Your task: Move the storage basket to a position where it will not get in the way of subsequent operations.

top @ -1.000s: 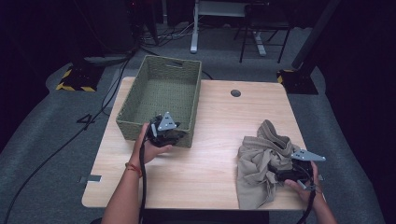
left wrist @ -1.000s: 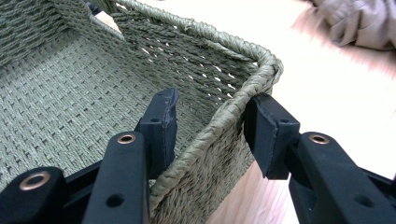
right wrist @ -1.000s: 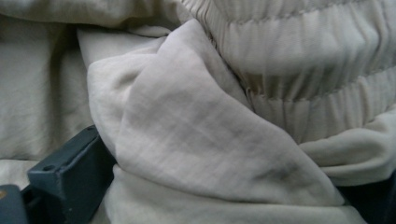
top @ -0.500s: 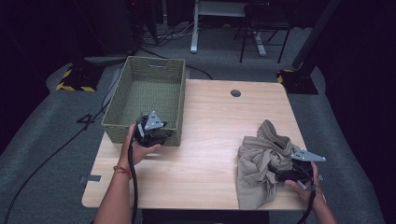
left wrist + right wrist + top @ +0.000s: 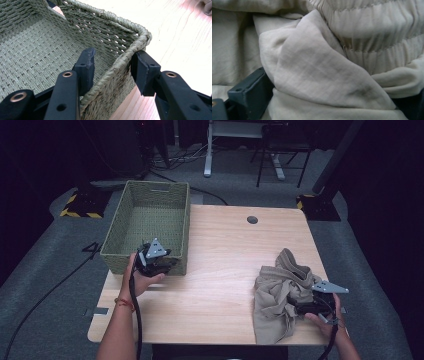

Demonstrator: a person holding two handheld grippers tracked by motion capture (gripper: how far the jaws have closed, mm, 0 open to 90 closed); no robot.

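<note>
A green woven basket [image 5: 156, 184] sits at the table's far left, overhanging the left edge. My left gripper [image 5: 170, 262] is shut on its near right corner. In the left gripper view one jaw stands inside the basket [image 5: 37, 50] and the other outside, with the wall pinched at the left gripper [image 5: 113, 60]. A crumpled beige cloth [image 5: 275, 285] with an elastic band lies at the near right. My right gripper [image 5: 295, 304] is shut on a bunched fold of the cloth [image 5: 317, 67], which covers most of the right gripper [image 5: 332, 100].
The wooden table [image 5: 225, 250] has a round cable hole [image 5: 252, 220] near its far edge. A wide bare stretch of tabletop lies between basket and cloth. On the floor behind stand a desk frame [image 5: 207, 150] and a striped yellow-black block [image 5: 80, 212].
My left gripper has dragged the basket leftward, so it now hangs over the table's left edge. The right gripper and the cloth have stayed in place.
</note>
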